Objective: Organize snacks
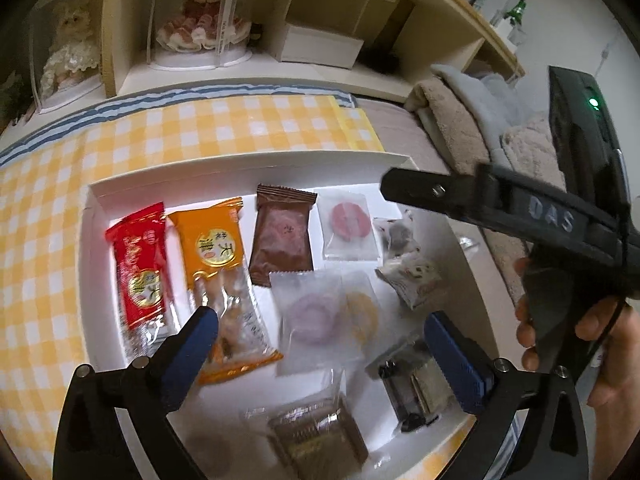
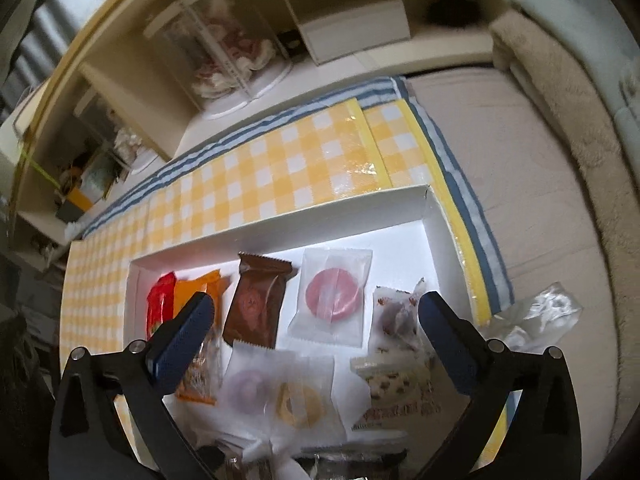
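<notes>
Yellow checked cloth point(image 2: 280, 160) covers our work surface, with shelves point(image 1: 256, 76) of dolls behind and folded blankets point(image 2: 560, 92) alongside. We hold the left gripper point(image 1: 320, 328) and right gripper point(image 2: 316, 312) spread wide and empty over the white tray point(image 2: 436, 216), where the snacks point(image 1: 280, 236) lie in loose rows. Overlapping slippery wrappers could mean we pinch two packets at once, or nudge the rows askew.
</notes>
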`<move>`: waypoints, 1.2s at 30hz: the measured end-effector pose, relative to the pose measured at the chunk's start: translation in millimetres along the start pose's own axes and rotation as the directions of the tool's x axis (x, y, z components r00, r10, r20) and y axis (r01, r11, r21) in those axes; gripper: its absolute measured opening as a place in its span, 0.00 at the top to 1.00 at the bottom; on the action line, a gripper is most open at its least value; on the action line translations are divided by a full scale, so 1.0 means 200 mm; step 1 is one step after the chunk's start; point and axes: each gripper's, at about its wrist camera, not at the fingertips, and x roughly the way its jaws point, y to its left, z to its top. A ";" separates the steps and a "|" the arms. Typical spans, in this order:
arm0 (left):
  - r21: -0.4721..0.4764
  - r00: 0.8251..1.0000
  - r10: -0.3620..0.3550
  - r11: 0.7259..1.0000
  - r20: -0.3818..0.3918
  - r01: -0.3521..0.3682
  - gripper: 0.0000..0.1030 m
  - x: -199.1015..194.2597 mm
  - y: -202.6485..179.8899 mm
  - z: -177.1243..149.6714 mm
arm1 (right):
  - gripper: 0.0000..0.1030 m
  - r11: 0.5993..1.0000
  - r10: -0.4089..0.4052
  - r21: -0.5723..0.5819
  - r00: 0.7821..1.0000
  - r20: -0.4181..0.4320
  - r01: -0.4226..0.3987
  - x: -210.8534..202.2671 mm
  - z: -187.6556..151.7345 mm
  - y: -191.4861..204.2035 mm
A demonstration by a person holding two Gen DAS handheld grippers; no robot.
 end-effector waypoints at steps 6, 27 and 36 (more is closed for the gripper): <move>0.008 0.999 0.010 1.000 0.038 -0.010 0.00 -0.23 -0.01 -0.05 | 0.00 0.996 -0.010 -0.083 1.000 0.028 0.013 -0.19 -0.08 0.10; 0.021 0.955 0.174 0.983 0.239 -0.184 0.00 -1.28 -0.18 -0.57 | 0.00 0.971 -0.031 -0.224 0.971 0.237 0.085 -0.97 -0.57 0.41; 0.029 0.920 0.271 0.956 0.282 -0.291 0.00 -1.50 -0.27 -0.89 | 0.00 0.960 -0.047 -0.252 0.956 0.291 0.124 -1.13 -0.85 0.48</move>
